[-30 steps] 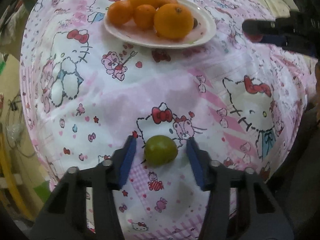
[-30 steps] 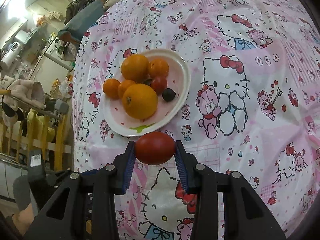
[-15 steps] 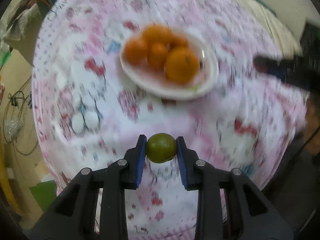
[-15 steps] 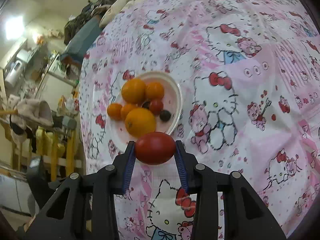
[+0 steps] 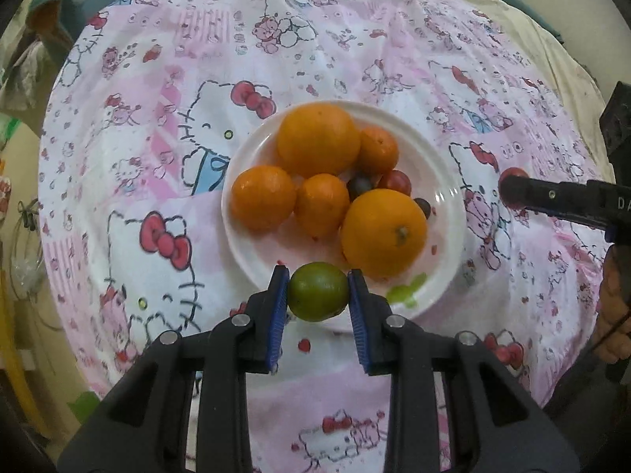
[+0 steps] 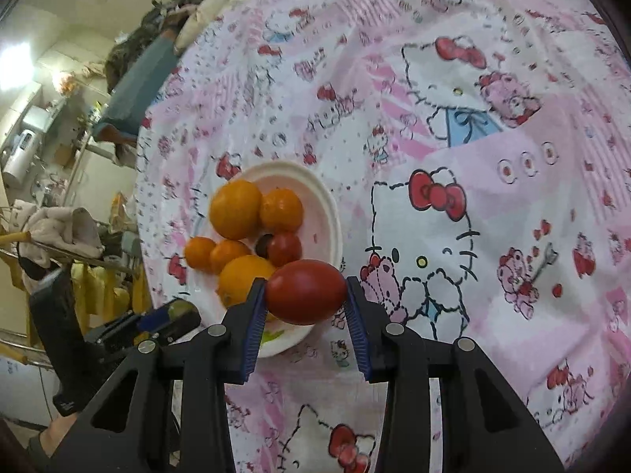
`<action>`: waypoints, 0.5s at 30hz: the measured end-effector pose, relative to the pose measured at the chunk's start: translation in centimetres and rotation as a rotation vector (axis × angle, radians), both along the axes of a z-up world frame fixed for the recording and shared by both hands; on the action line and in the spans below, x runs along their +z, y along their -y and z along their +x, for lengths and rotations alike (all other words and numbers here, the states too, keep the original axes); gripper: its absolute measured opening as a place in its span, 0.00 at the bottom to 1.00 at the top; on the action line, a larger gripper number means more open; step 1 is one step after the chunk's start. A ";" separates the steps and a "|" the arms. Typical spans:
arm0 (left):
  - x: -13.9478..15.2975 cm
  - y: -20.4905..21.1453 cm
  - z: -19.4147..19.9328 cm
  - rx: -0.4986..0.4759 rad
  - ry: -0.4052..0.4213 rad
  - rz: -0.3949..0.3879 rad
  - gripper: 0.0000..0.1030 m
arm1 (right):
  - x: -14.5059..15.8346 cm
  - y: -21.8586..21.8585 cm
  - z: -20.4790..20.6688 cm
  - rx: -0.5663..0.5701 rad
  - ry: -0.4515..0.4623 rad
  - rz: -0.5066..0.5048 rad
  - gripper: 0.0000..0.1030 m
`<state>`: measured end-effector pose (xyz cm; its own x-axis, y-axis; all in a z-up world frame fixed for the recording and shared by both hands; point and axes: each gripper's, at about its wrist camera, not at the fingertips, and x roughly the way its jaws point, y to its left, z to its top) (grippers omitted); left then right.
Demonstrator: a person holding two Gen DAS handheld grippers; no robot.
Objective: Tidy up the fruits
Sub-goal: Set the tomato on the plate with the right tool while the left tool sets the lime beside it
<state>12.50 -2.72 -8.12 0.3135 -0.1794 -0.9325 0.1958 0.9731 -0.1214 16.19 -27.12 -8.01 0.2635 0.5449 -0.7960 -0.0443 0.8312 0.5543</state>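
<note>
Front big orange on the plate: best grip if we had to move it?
Across its widest middle, coming straight down. The front big orange is round, and smaller fruit crowd its far-left side, so put the fingers on the clear near and right flanks. Both hand-held grippers are full now.

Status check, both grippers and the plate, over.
Left gripper shut on green lime, at plate near rim. Right gripper shut on red tomato. Plate crowded with oranges.
</note>
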 end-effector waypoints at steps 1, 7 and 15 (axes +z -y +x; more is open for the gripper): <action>-0.2 0.0 0.2 0.000 -0.009 0.001 0.25 | -0.2 -0.2 0.3 0.006 -0.002 -0.003 0.39; -1.2 0.4 0.7 -0.011 -0.029 0.003 0.25 | -1.2 -1.7 1.5 0.045 0.001 -0.021 0.39; -1.6 1.3 0.9 -0.031 -0.028 0.029 0.26 | -2.8 -3.1 2.3 0.062 -0.015 -0.028 0.40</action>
<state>13.36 -4.04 -9.77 0.2818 -0.1617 -0.9457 0.2225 0.9698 -0.0995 18.47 -24.06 -10.83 0.2176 0.5374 -0.8147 -0.0880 0.8421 0.5320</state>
